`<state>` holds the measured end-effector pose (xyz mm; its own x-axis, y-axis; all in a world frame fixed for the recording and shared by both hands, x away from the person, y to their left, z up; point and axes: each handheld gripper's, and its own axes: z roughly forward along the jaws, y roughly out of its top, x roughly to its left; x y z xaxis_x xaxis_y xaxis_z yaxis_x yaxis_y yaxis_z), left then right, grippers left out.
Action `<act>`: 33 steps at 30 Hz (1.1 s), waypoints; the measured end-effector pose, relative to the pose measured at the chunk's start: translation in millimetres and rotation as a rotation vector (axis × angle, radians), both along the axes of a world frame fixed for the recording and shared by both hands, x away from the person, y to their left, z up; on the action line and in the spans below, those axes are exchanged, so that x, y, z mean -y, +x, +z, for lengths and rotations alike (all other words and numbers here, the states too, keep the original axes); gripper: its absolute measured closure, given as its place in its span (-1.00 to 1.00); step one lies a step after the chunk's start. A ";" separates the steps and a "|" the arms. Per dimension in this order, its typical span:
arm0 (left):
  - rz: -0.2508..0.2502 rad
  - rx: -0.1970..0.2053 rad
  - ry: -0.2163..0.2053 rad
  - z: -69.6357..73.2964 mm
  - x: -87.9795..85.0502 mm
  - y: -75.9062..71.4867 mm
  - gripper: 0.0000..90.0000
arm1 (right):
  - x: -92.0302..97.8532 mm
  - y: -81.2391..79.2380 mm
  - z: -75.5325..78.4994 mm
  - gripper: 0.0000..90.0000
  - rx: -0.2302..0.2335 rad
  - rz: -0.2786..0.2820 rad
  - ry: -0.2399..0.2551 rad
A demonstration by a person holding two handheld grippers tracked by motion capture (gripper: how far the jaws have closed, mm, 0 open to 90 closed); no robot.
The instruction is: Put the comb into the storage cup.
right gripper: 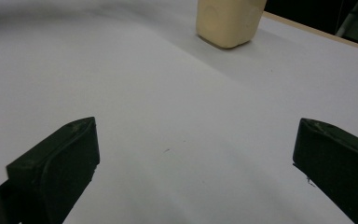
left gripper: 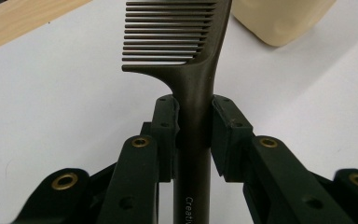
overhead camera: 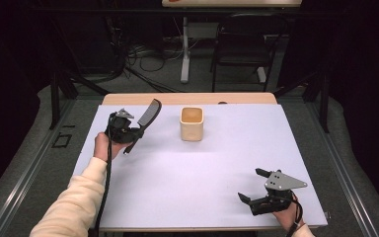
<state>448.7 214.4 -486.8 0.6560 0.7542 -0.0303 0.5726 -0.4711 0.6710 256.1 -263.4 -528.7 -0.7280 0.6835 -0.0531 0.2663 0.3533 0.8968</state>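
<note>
The left tongs (left gripper: pixel 193 123) gripped the dark plastic comb (left gripper: pixel 193 70) by its handle, raised left of the cream square cup (overhead camera: pixel 192 123). Gripped so low, it could pivot and miss the cup. The right tongs (overhead camera: pixel 254 186) rested open on the white table (overhead camera: pixel 192 177).

A dark chair (overhead camera: pixel 240 47) stands beyond the table (overhead camera: pixel 187 98); cables (overhead camera: pixel 143 54) lie on the floor

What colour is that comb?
Black, slightly brownish up close; the comb shows best in the left gripper view.
</note>
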 end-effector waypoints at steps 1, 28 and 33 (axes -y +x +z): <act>0.001 0.004 -0.004 0.2 0.0 -0.2 0.61 | 0.1 0.0 0.0 -1.00 0.000 -0.001 0.001; 0.042 0.111 -0.158 6.8 0.9 -7.4 0.61 | -0.1 0.2 0.0 -1.00 0.002 -0.003 0.001; 0.041 0.126 -0.171 8.3 4.0 -7.5 0.61 | -0.3 0.1 -0.2 -1.00 -0.003 0.001 -0.003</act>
